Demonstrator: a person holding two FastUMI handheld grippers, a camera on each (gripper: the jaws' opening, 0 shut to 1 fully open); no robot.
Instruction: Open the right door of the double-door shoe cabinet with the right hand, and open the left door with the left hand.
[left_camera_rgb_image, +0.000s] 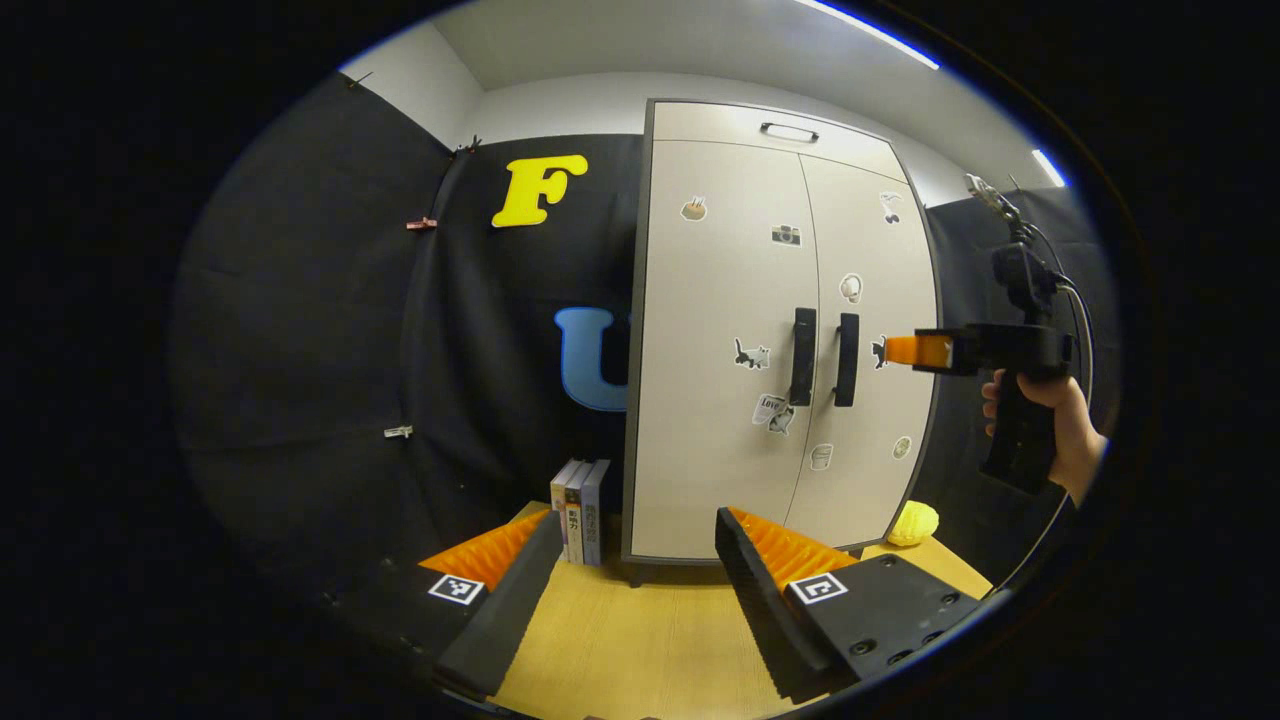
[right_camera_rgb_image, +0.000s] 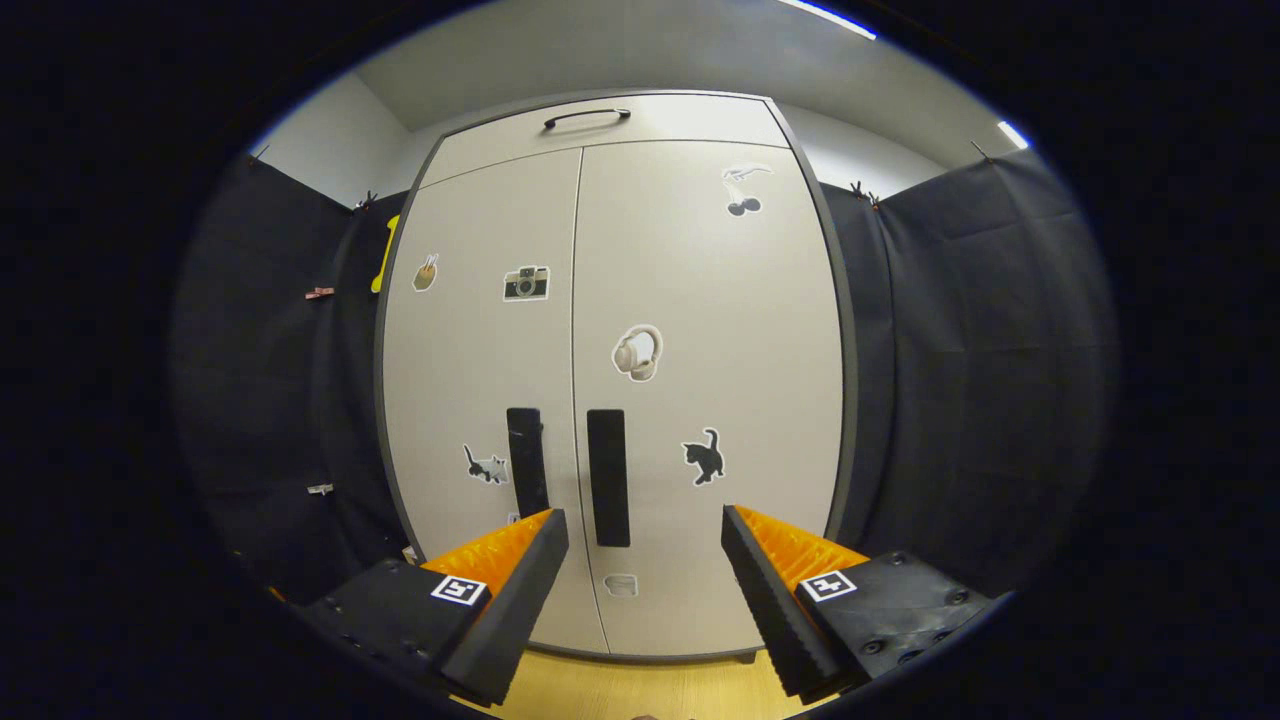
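Books (left_camera_rgb_image: 580, 510) and yellow ball (left_camera_rgb_image: 912, 523) flank closed cabinet (left_camera_rgb_image: 760, 340).

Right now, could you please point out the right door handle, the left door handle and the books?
Right handle (right_camera_rgb_image: 608, 477): right gripper view, middle of the bar.
Left handle (right_camera_rgb_image: 526, 459): right gripper view, middle of the bar.
Books (left_camera_rgb_image: 579, 510): left gripper view, spines.

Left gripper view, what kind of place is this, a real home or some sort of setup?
Most likely a staged booth for recording, not a real home: black cloth hangs as walls, a sticker-covered shoe cabinet stands on a wooden tabletop beside a few books, and a hand holds the right gripper.
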